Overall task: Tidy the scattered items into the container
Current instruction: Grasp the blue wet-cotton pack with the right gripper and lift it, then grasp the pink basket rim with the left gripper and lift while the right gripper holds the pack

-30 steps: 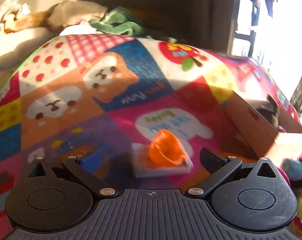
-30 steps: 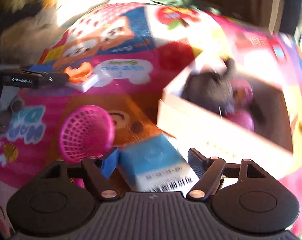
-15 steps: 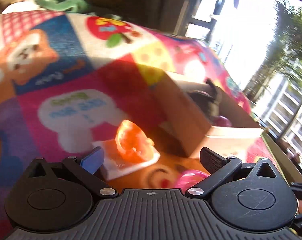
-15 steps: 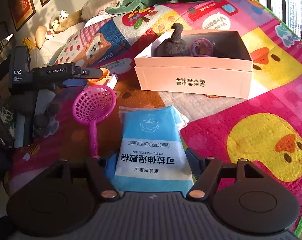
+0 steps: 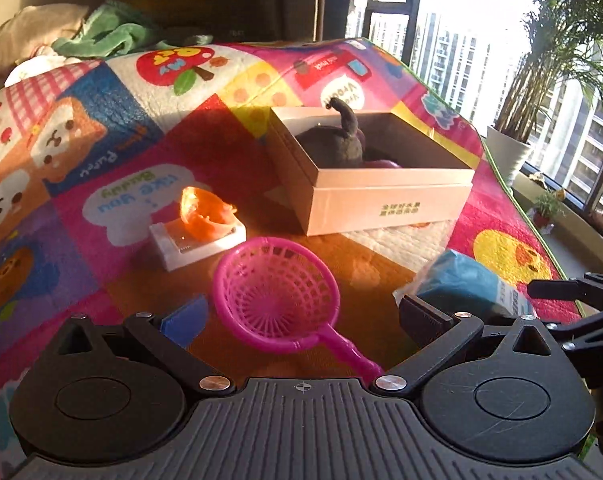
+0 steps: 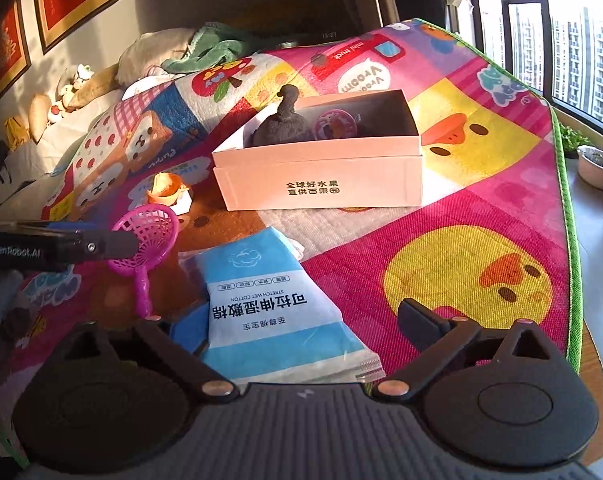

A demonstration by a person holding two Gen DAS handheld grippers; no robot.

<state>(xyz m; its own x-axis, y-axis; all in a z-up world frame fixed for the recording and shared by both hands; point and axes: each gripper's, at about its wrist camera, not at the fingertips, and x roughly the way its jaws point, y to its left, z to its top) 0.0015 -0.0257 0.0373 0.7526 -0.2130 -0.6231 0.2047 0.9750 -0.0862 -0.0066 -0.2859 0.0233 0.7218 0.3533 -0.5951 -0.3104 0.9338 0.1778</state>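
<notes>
Bright cartoon play mat (image 6: pixel 481 208) under hard sunlight. Far centre: open cardboard box (image 6: pixel 321 184), holding a dark plush toy (image 6: pixel 281 128) and a pink round thing, hard to make out. Left gripper (image 5: pixel 301 312) spread wide around a pink scoop (image 5: pixel 277 292), gripping nothing. Right gripper (image 6: pixel 301 322) just opened wide, blue wipes pack (image 6: pixel 269 304) lying loose between, near end cut off. Orange toy (image 5: pixel 205 212) on a white block, left of box.
</notes>
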